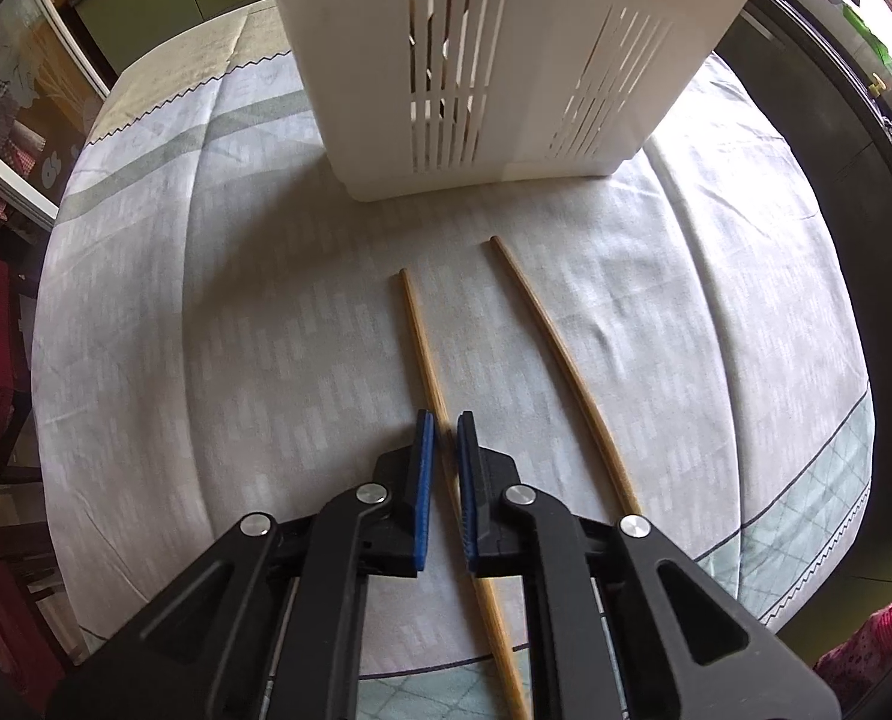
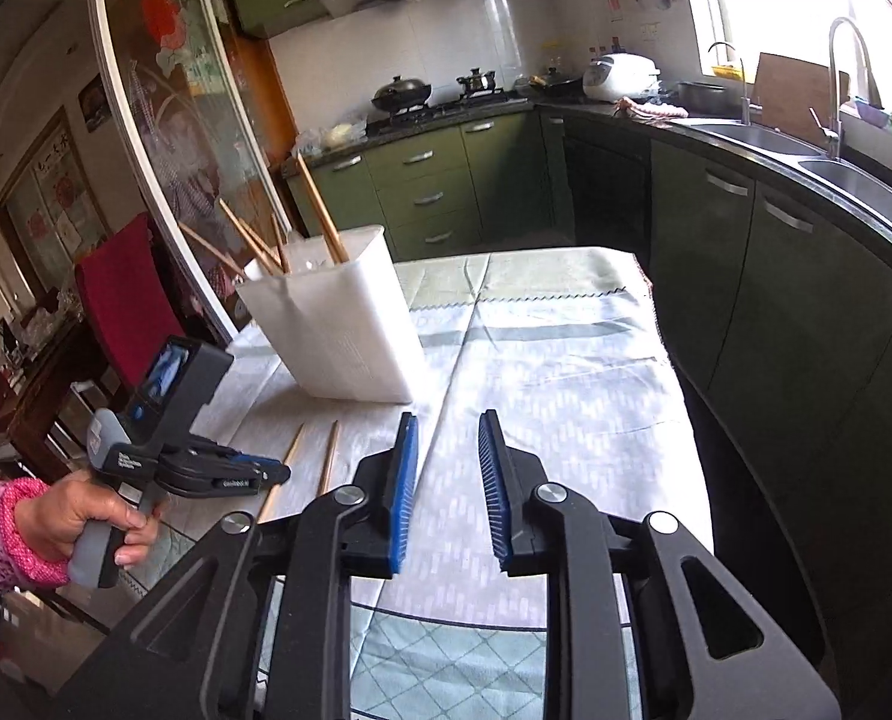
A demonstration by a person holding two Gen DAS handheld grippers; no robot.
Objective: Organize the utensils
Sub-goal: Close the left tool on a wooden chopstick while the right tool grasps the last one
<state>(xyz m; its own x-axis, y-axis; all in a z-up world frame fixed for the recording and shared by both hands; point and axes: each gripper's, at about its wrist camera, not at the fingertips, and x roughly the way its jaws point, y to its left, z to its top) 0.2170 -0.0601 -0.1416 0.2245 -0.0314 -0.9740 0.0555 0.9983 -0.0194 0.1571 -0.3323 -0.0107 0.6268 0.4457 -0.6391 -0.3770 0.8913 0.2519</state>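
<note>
Two wooden chopsticks lie side by side on the pale tablecloth (image 1: 206,312), in front of a white slotted utensil holder (image 1: 494,60). My left gripper (image 1: 445,420) points steeply down, its blue pads shut on the left chopstick (image 1: 419,330) partway along its length. The other chopstick (image 1: 557,348) lies free to its right. In the right wrist view the holder (image 2: 344,330) has several chopsticks (image 2: 320,210) standing in it, and a hand (image 2: 86,516) holds the left gripper (image 2: 278,471) down at the table. My right gripper (image 2: 446,420) hovers open over the cloth, with nothing between its pads.
The table's right edge (image 2: 680,372) runs close to dark green kitchen cabinets (image 2: 806,300) with a sink (image 2: 866,186). A red-draped chair (image 2: 128,300) and a glass sliding door (image 2: 176,120) stand left of the table. A stove with pots (image 2: 404,96) is at the back.
</note>
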